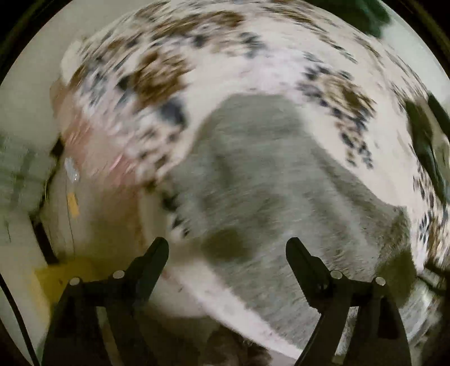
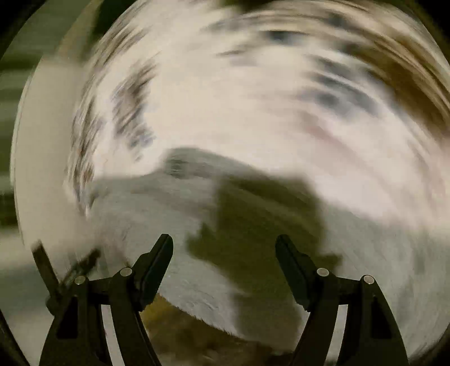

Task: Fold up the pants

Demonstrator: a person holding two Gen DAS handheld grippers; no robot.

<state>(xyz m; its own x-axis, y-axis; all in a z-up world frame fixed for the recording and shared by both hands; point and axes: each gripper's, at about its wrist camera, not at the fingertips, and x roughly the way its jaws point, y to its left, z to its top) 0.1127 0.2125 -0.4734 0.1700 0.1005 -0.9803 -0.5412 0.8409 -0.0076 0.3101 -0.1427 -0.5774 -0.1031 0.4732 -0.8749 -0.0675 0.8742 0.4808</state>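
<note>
The grey pants (image 1: pixel 270 180) lie spread on a patterned bedspread (image 1: pixel 157 73), blurred by motion. My left gripper (image 1: pixel 227 247) is open and empty, held above the near part of the grey cloth. In the right wrist view the grey pants (image 2: pixel 146 214) fill the lower half, with a dark shadow across their middle. My right gripper (image 2: pixel 224 245) is open and empty above them. The same white, brown and black spotted bedspread (image 2: pixel 253 107) lies beyond, heavily blurred.
The bed's left edge drops to a pale floor with a yellow patch (image 1: pixel 64 278). Dark green cloth (image 1: pixel 424 140) lies at the right edge and another piece (image 1: pixel 365 14) at the top. The other gripper's dark parts (image 2: pixel 70 270) show at lower left.
</note>
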